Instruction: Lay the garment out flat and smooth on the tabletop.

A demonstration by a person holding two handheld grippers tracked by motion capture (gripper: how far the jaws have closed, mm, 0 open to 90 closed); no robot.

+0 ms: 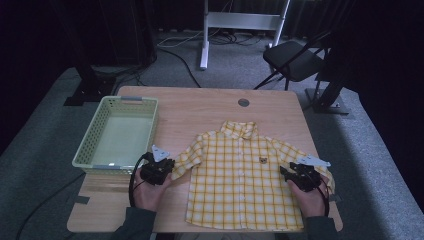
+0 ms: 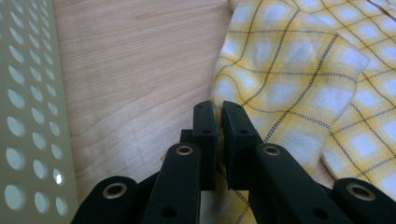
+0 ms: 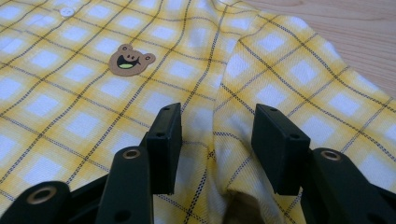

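The shirt (image 1: 240,175), yellow plaid with a bear patch (image 3: 130,59), lies flat near the tabletop's (image 1: 200,107) front edge. It is soft, light and limp: grip at the sleeves. Left gripper (image 2: 218,122) is clamped on the sleeve cuff; right gripper (image 3: 217,140) stands apart, straddling a sleeve fold.

A yellow checked short-sleeved shirt (image 1: 240,175) lies flat on the right half of the light wooden table (image 1: 210,107), collar toward the far edge. A pale green perforated plastic basket (image 1: 118,132) sits on the table's left side, just beside the shirt's left sleeve.
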